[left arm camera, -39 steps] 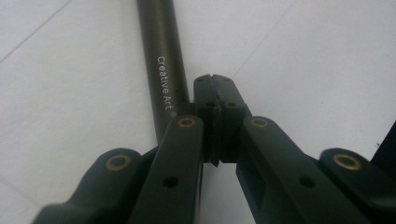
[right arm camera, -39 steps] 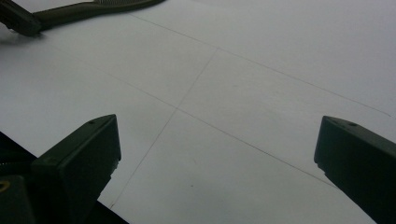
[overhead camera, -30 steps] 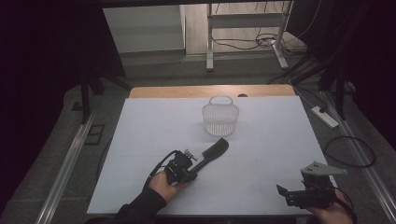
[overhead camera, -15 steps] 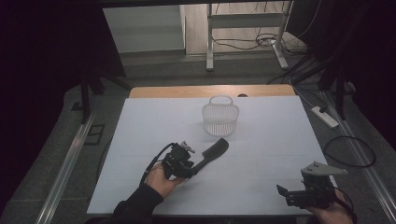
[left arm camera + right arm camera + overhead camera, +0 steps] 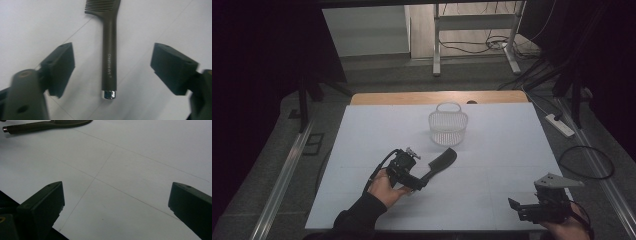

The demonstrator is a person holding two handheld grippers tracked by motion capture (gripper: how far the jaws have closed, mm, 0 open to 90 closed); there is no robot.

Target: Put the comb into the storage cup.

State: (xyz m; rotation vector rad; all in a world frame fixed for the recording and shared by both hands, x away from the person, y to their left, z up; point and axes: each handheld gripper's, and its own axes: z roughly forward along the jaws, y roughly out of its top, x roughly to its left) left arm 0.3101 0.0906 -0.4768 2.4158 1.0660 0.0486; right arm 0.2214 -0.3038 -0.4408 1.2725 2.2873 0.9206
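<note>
**Comb released on the bench**

Lying flat on the white bench (image 5: pixel 362 130), the dark comb (image 5: pixel 441 162) sat between the spread jaws of the left claw (image 5: pixel 418 181), touched by neither. In the left gripper view the comb (image 5: pixel 109 50) ran straight up the middle of the left claw (image 5: pixel 111 67), its silver-capped handle end nearest the camera and its teeth at the far end, with bare bench on both sides between handle and pads. From the high view the handle end lay at the claw's tips and the toothed end pointed away toward the white wire basket (image 5: pixel 448 125), which stood upright well beyond it, apart from the comb.

The right claw (image 5: pixel 517 207) rested near the bench's near right corner, well apart from the comb, its jaws wide with nothing between them. In the right gripper view the right claw (image 5: pixel 115 202) faced bare bench, and the comb (image 5: pixel 47 125) showed far off at the upper left edge.

Compared with a second earlier, the left claw's jaws had just been opening: then they were clamped on the comb's handle, and now they stood wide with the comb loose between them. The comb kept about the same place and heading, and the basket and right claw had not shifted.
</note>
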